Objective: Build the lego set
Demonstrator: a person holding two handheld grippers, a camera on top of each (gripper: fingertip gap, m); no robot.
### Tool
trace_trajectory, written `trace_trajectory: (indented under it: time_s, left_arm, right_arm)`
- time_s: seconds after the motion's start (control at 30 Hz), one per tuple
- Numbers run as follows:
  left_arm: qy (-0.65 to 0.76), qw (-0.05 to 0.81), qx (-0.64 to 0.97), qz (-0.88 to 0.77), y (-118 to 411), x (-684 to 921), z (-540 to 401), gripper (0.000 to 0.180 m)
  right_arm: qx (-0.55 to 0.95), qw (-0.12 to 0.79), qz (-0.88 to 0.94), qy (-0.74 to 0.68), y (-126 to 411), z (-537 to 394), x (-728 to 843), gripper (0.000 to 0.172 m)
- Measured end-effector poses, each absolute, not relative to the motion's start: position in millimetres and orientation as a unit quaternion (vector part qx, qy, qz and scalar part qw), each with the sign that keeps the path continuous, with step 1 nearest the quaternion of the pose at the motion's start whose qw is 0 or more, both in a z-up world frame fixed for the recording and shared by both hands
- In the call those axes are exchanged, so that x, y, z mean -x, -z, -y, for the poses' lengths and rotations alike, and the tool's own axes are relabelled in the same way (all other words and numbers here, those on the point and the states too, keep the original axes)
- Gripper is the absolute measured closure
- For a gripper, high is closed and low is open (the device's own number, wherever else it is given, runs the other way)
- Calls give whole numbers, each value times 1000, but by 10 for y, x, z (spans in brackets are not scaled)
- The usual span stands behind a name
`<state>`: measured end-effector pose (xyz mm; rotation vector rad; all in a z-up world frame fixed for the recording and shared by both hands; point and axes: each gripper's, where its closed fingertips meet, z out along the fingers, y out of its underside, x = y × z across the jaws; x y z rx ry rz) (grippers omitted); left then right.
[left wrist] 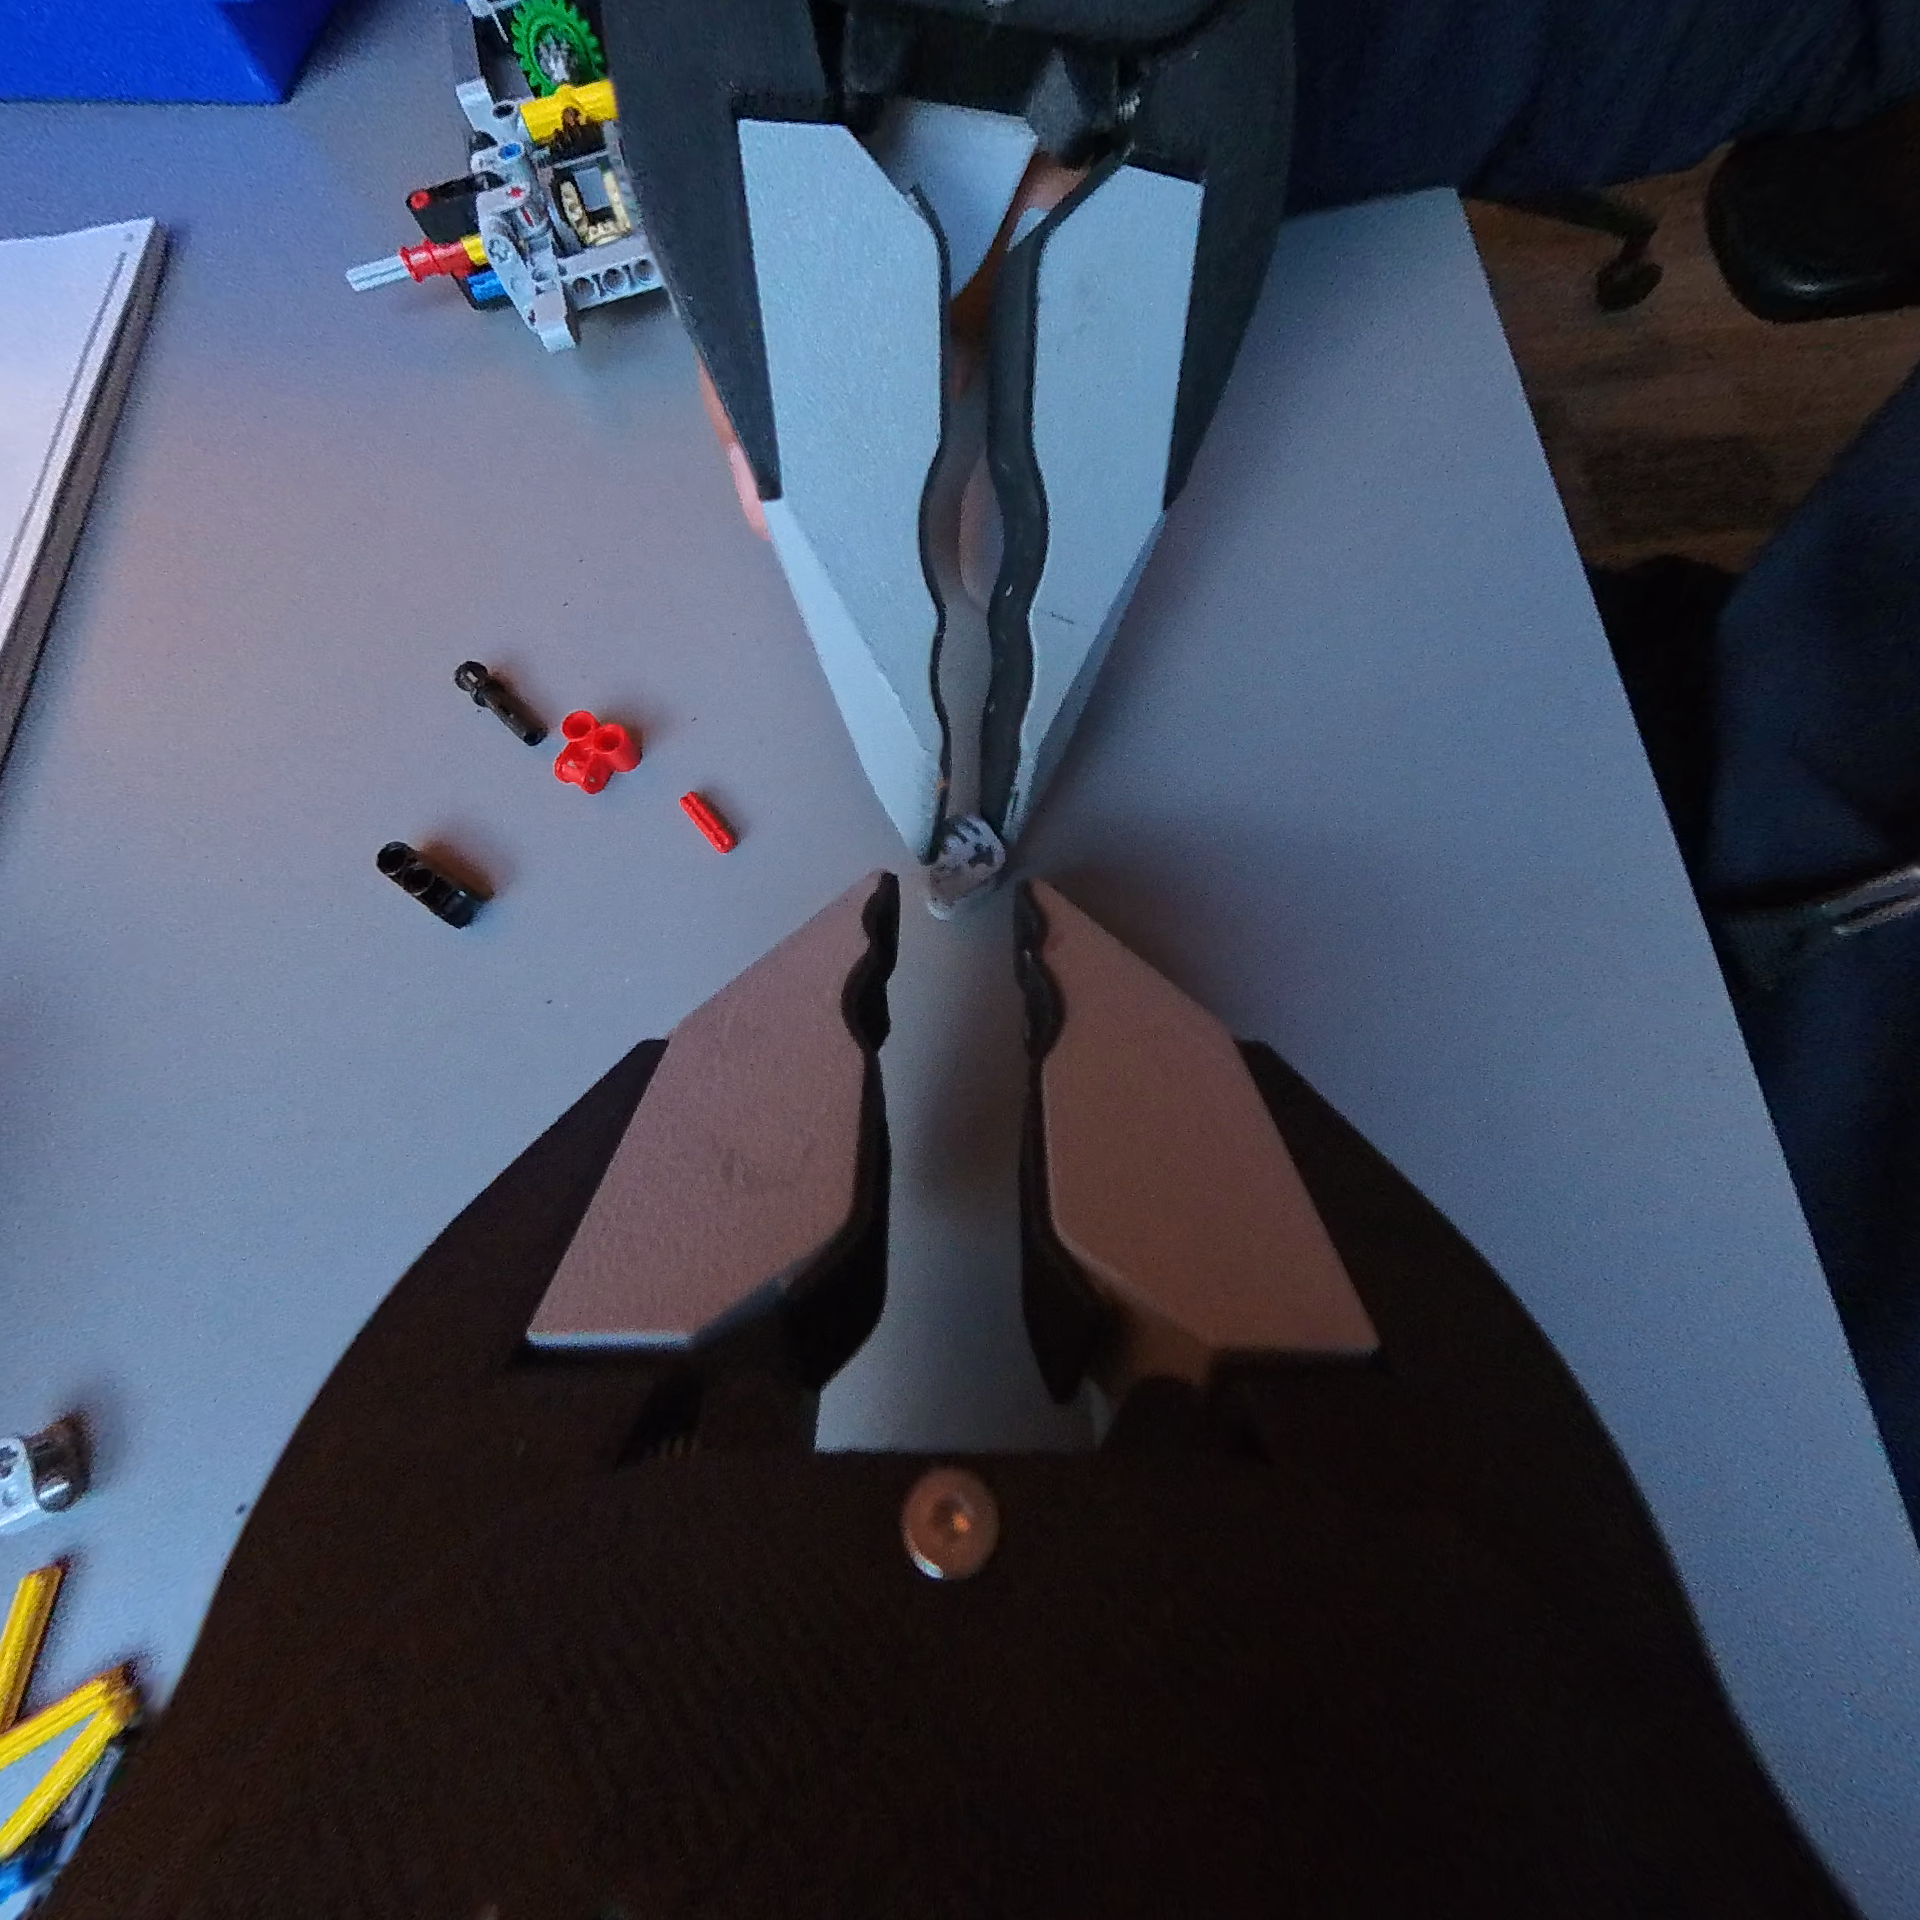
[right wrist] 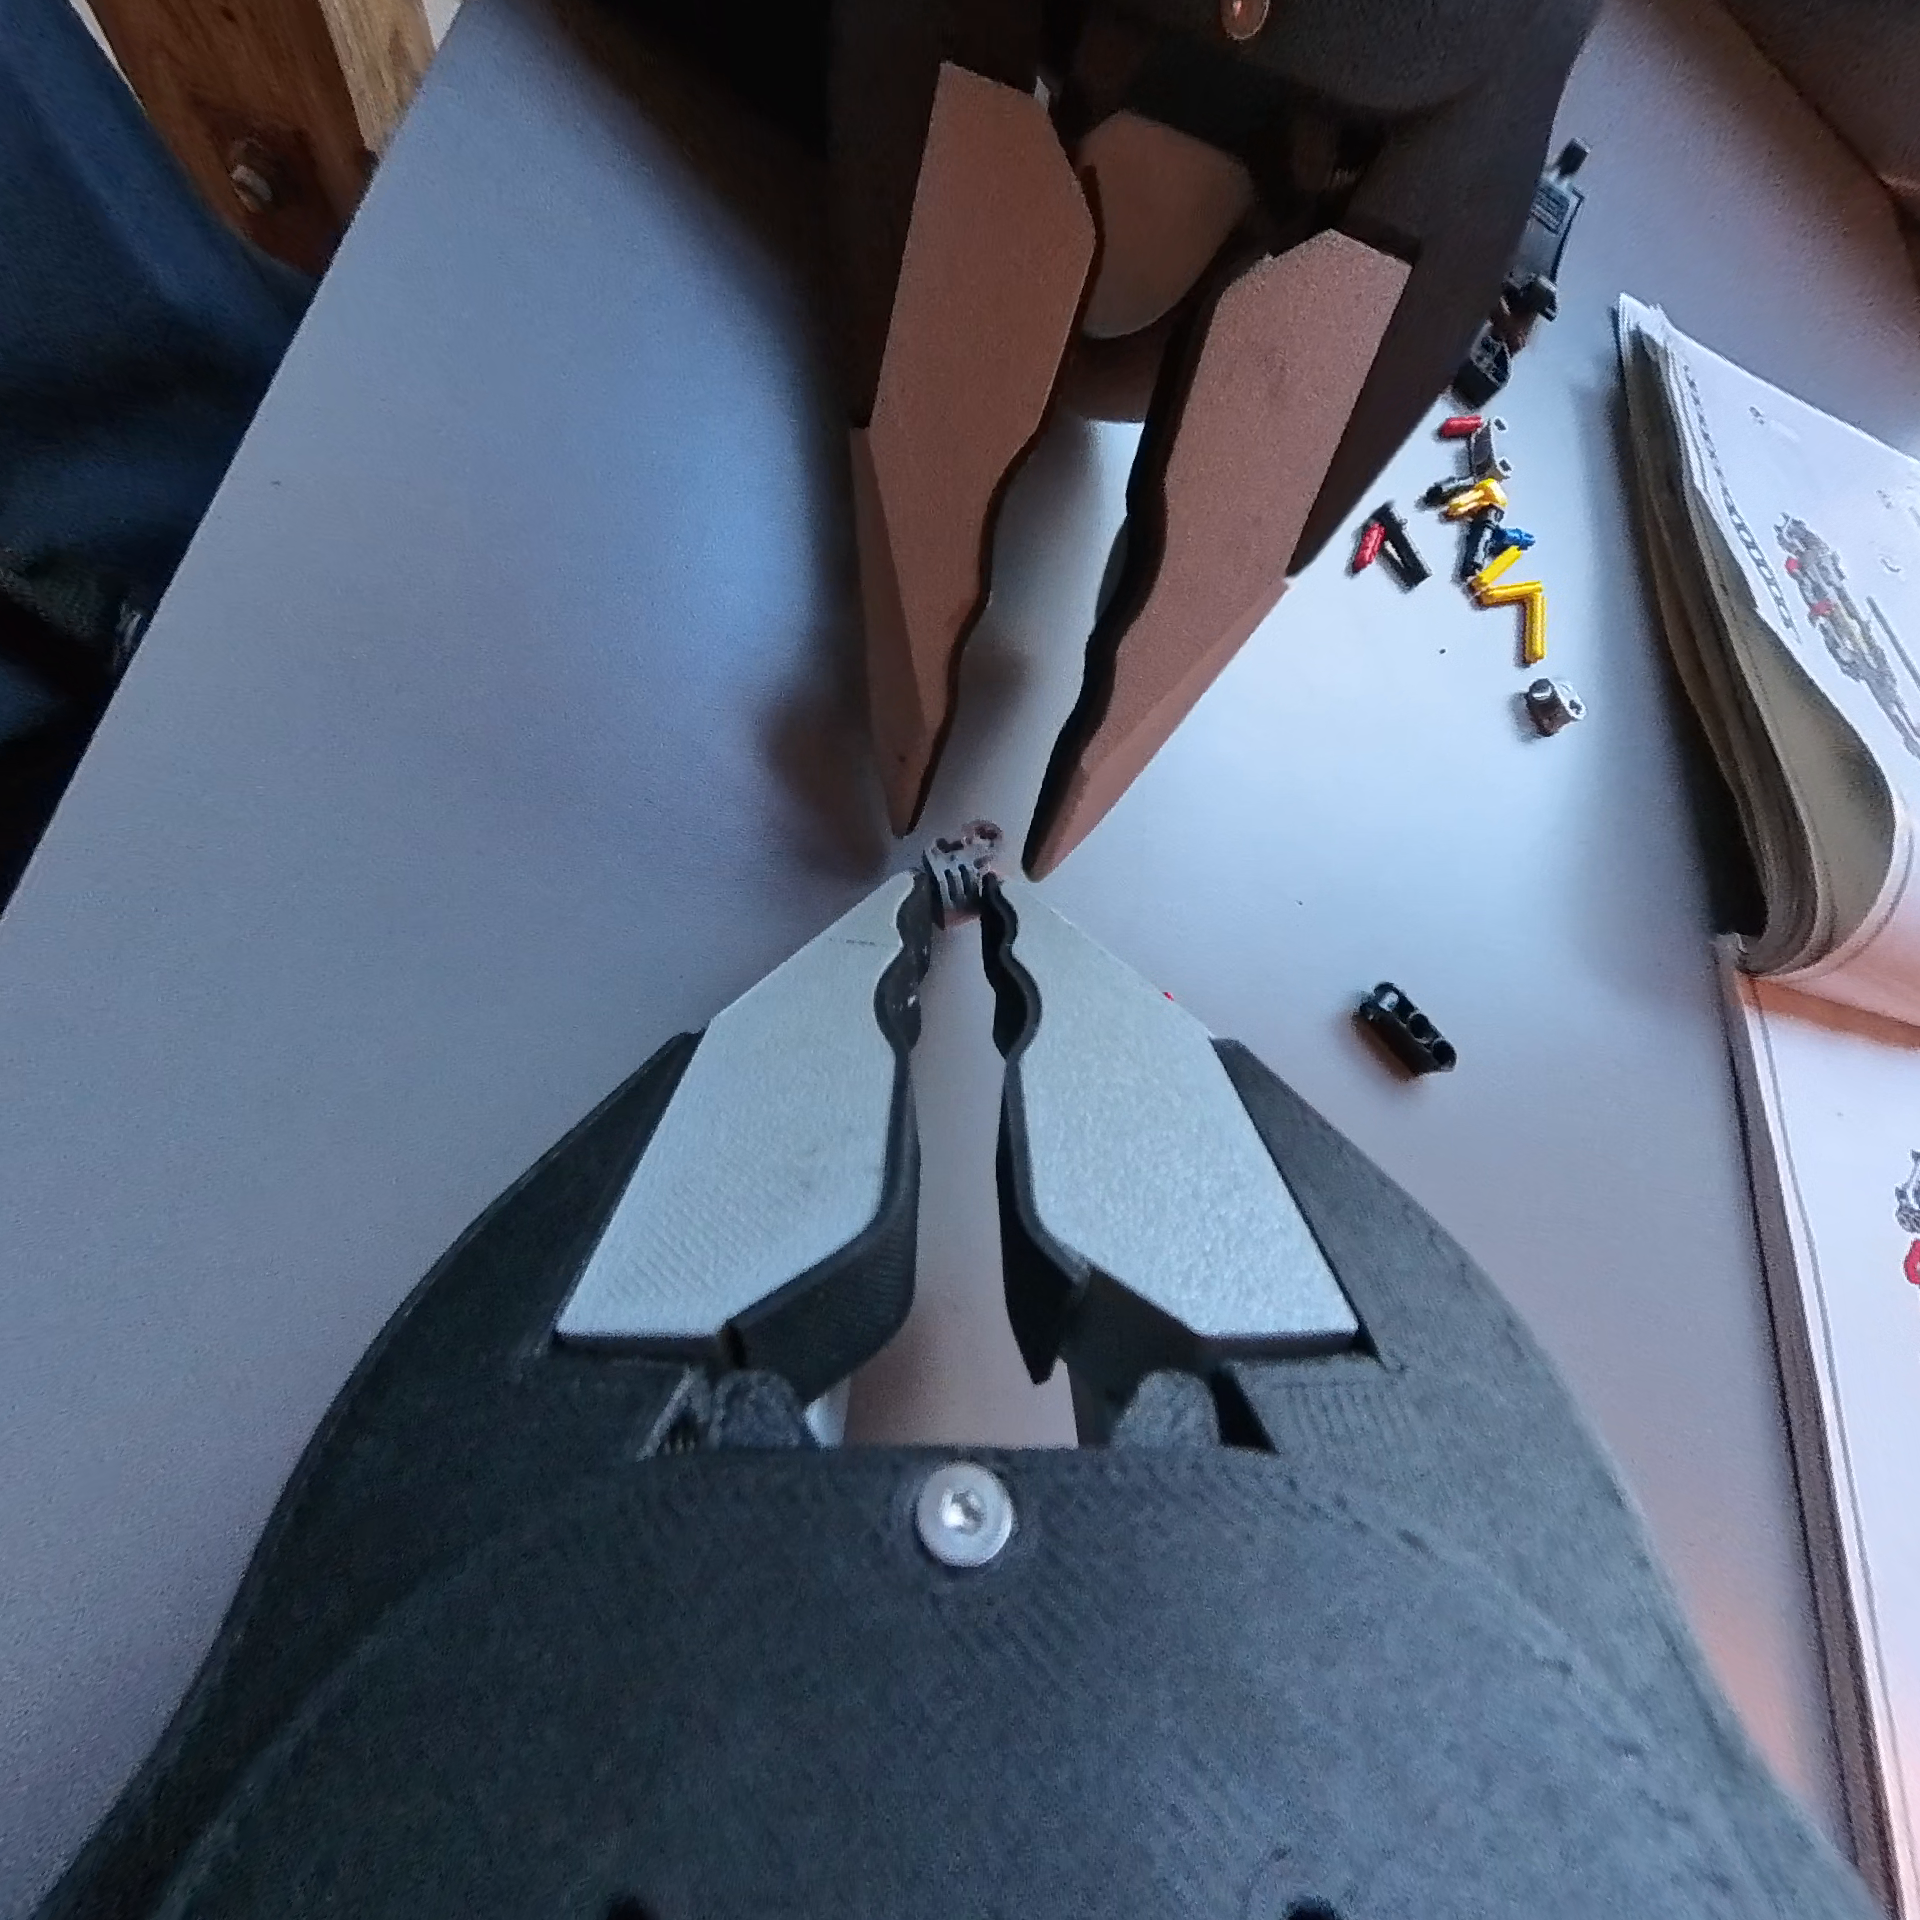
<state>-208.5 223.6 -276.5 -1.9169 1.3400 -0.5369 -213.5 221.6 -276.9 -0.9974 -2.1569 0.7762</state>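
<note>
On the grey table (left wrist: 312, 540), the right gripper (right wrist: 956, 894) is pinching a small grey connector piece (right wrist: 961, 868); the left gripper (left wrist: 951, 904) is facing it tip to tip, fingers spread, not touching it. Black and red loose pieces (left wrist: 592, 748) are lying nearby.

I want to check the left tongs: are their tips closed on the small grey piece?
No. The left tongs stand open, their brown tips apart, while the small grey piece is pinched by the right tongs.
</note>
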Motion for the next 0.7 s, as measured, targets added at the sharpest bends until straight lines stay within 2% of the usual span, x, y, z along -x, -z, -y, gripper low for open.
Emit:
trace_trajectory:
  time_s: [0.1,0.3,0.7]
  left_arm:
    - [214,360,748,-515,2762,2081,-2249,159]
    - [194,358,742,-534,2804,2058,-2226,169]
    - [177,353,747,-535,2844,2070,-2226,168]
  right_arm:
    - [377,310,820,-297,2784,-2194,2136,166]
    - [385,301,818,-302,2795,-2197,2131,166]
    - [387,309,814,-304,2783,-2205,2156,165]
